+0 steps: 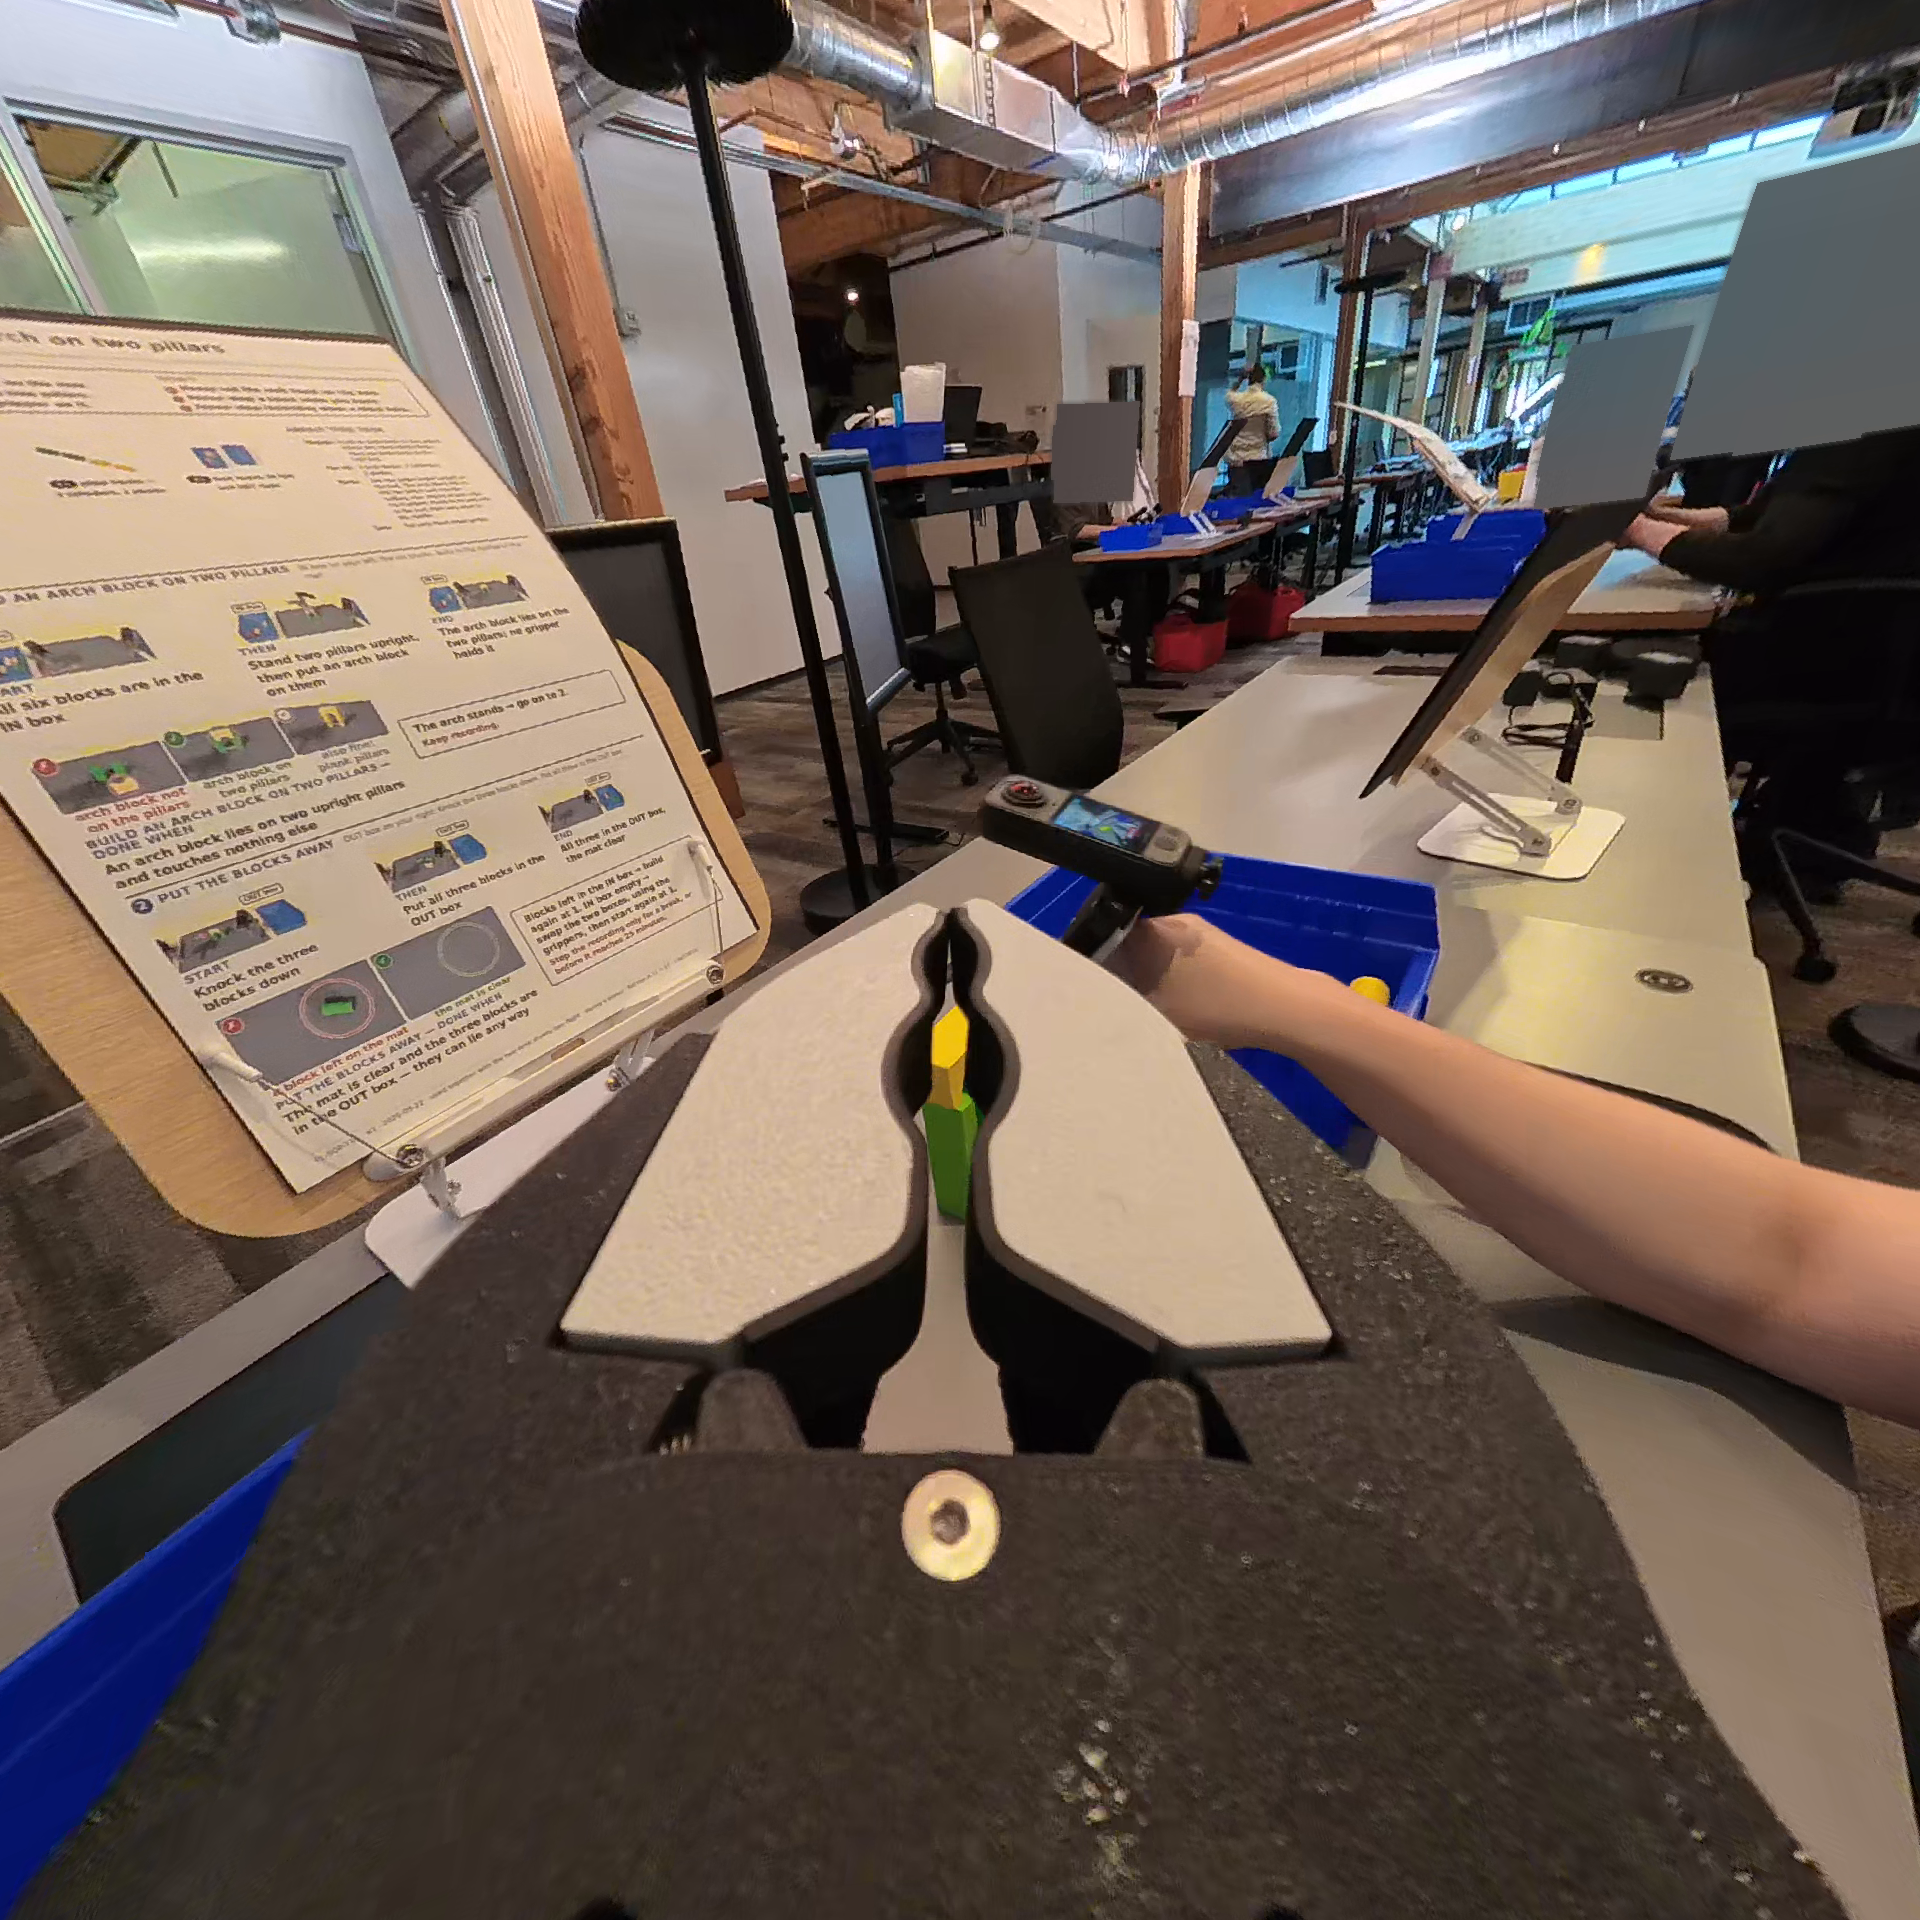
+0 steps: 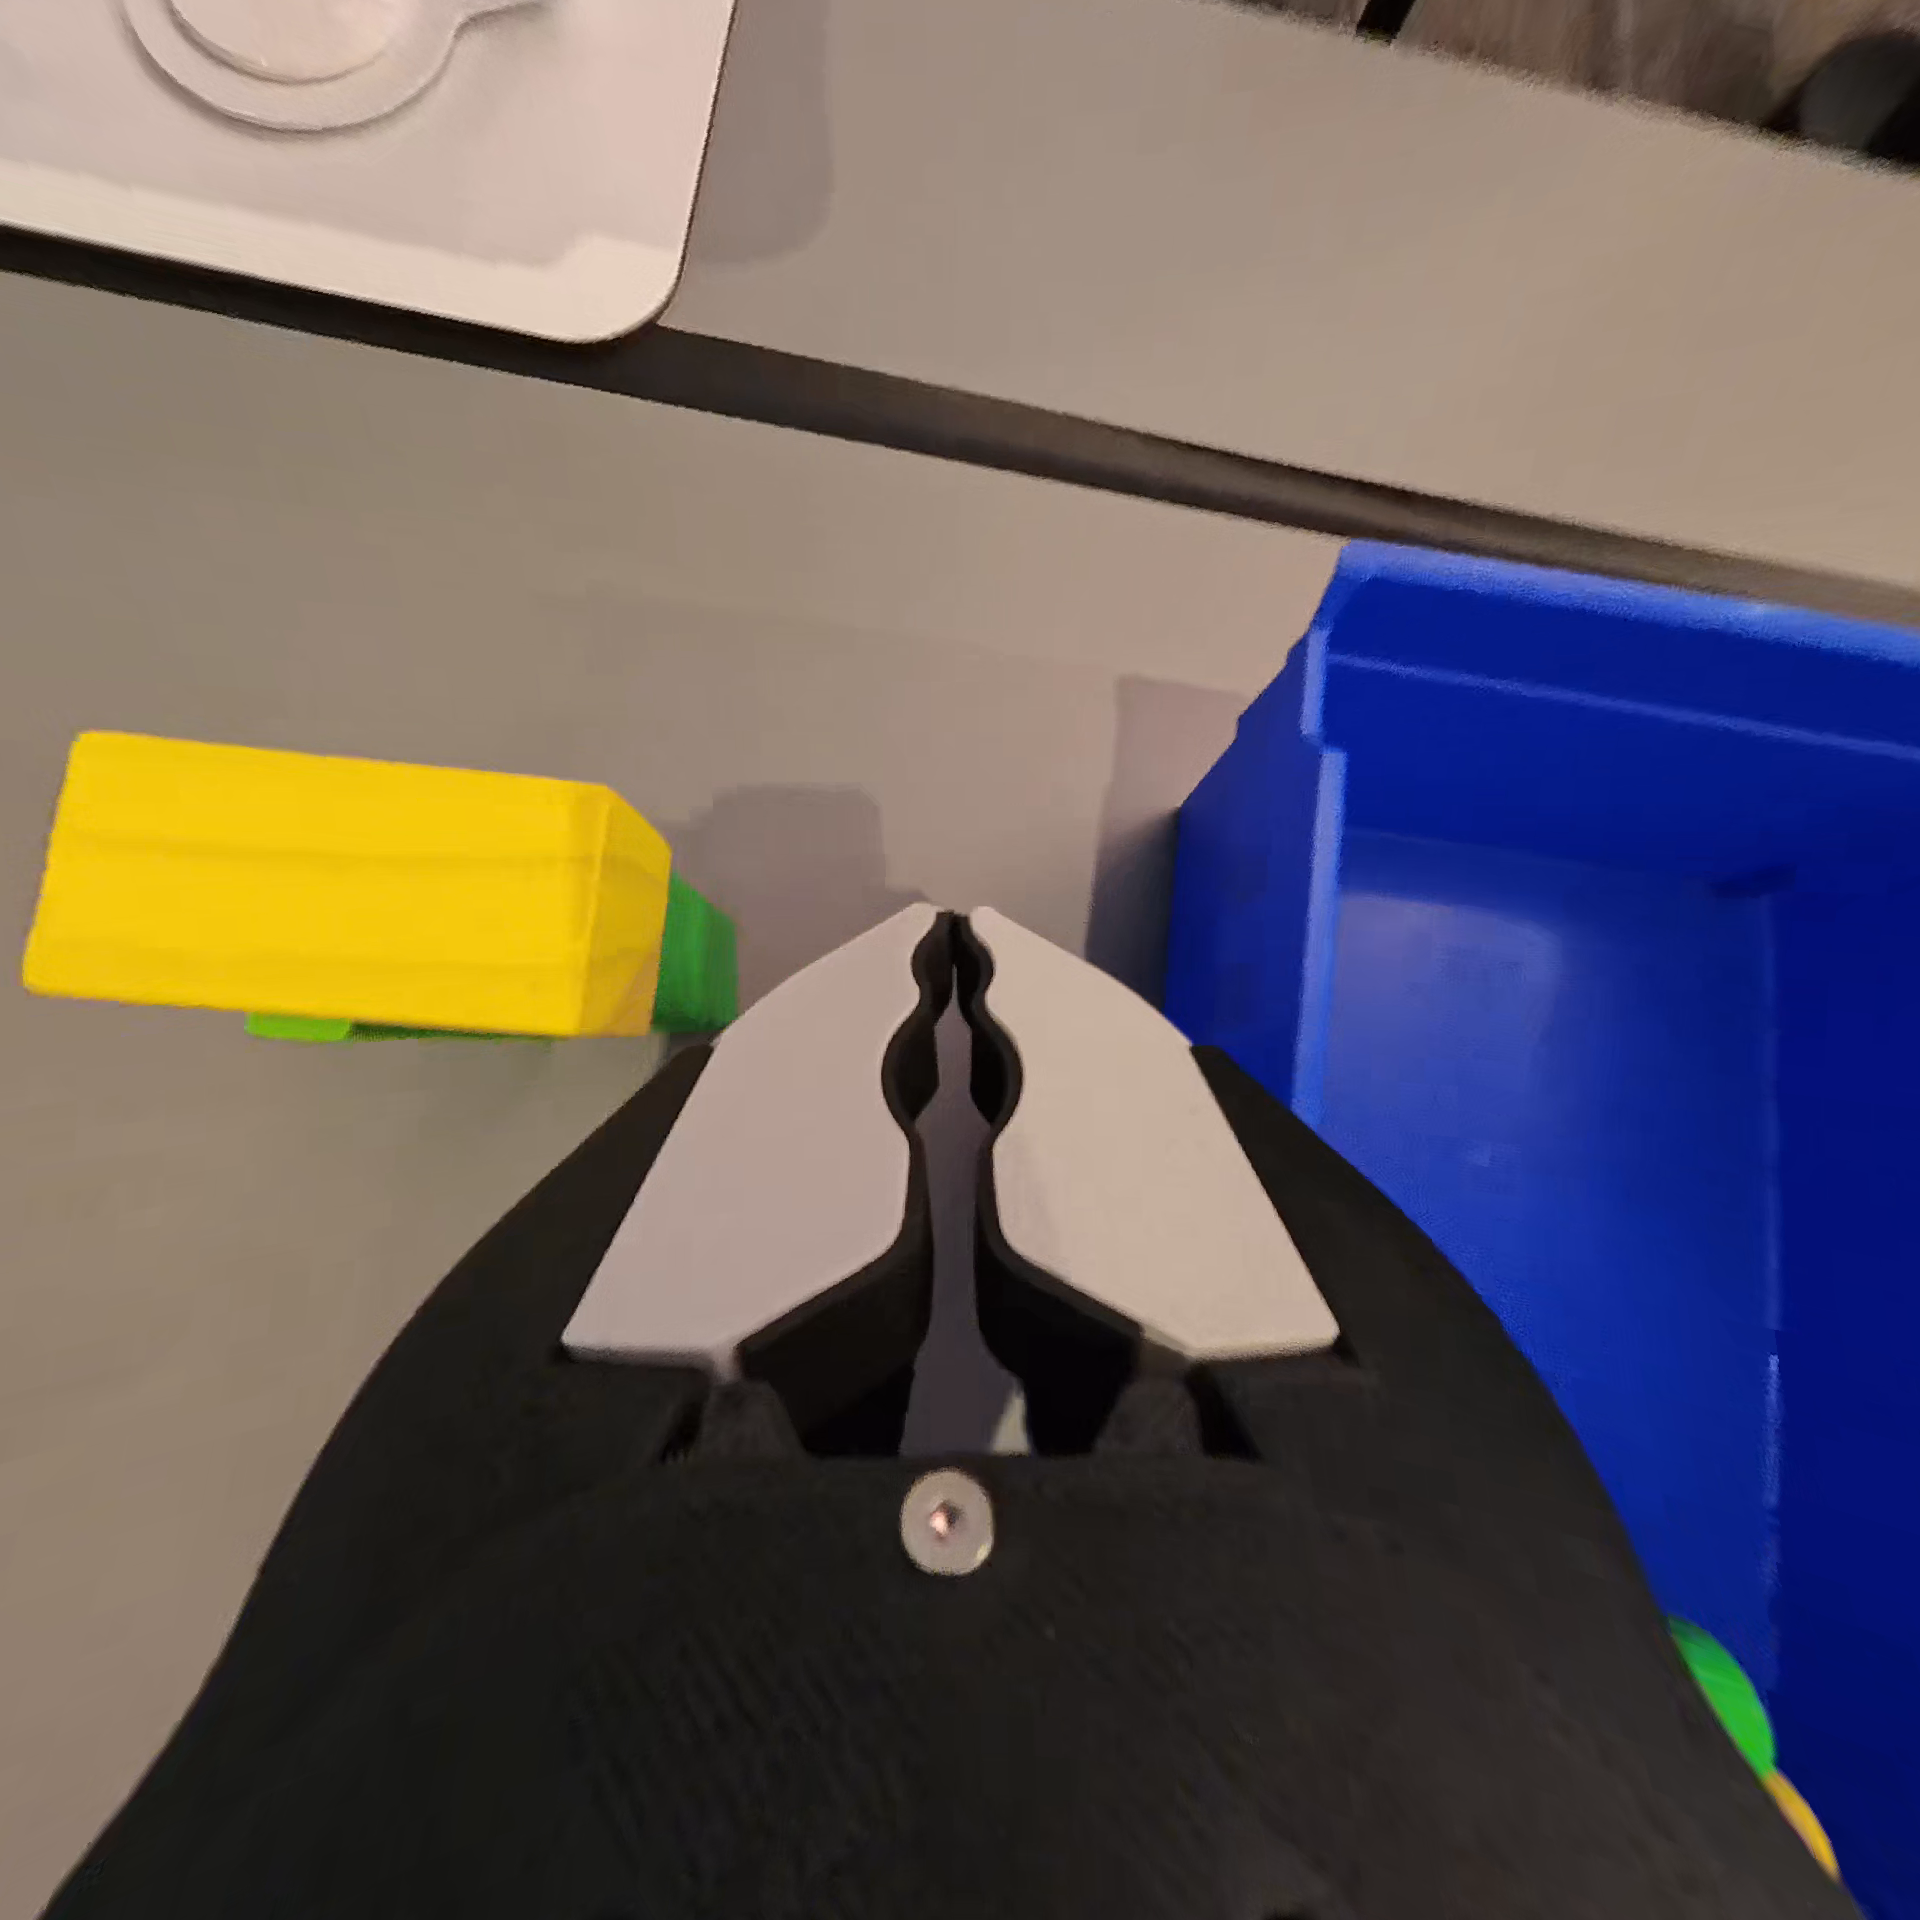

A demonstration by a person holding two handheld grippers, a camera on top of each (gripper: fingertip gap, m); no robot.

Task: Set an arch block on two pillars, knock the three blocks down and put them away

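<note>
In the right wrist view a yellow arch block (image 2: 332,883) lies across two green pillars (image 2: 701,961) on the grey mat (image 2: 520,623). My right gripper (image 2: 951,920) is shut and empty. It sits just right of the arch, between it and the blue box (image 2: 1558,1039). In the left wrist view my left gripper (image 1: 951,920) is shut and empty. Through the gap between its fingers I see the yellow arch block (image 1: 948,1049) on a green pillar (image 1: 951,1153) farther off. The right hand and its gripper's camera (image 1: 1091,831) hover by the blue box (image 1: 1320,925).
An instruction board (image 1: 312,727) on a white stand stands at the left. A second blue box (image 1: 104,1662) is at the lower left. Green and yellow blocks (image 2: 1714,1704) lie in the right box. The white stand base (image 2: 364,156) lies beyond the mat edge. There is about 40 cm between the tips of the two grippers.
</note>
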